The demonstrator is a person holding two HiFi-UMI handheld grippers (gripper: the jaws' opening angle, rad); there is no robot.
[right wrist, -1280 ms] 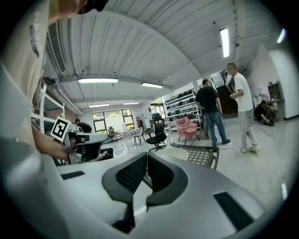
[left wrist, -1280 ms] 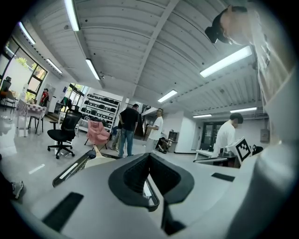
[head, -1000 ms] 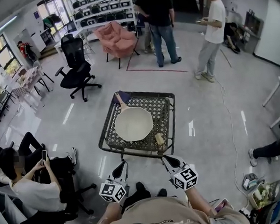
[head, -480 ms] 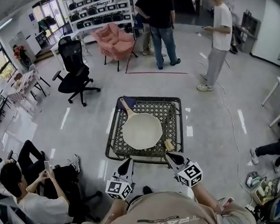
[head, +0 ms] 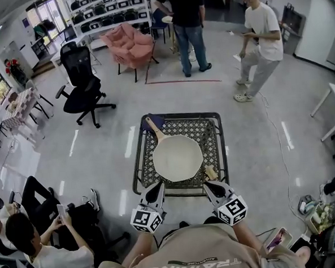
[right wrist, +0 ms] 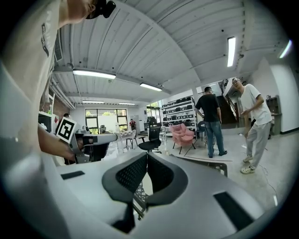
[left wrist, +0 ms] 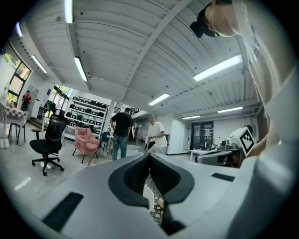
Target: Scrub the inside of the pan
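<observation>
Cream pan [head: 177, 157] whole in head view; gripper views show sliver.

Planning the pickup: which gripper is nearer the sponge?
The right gripper: the sponge lies just ahead of it, right of the pan; the left gripper is farther off.

Glossy grey floor [head: 258, 136], pink armchair [head: 132, 43], blk office chair [head: 80, 79], shelves [head: 106, 7] at back.

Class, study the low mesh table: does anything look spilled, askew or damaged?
Nothing stands out. The pan sits flat on the table, handle over a dark cloth at the far left corner; the sponge lies beside it at the near right. No spill shows.
</observation>
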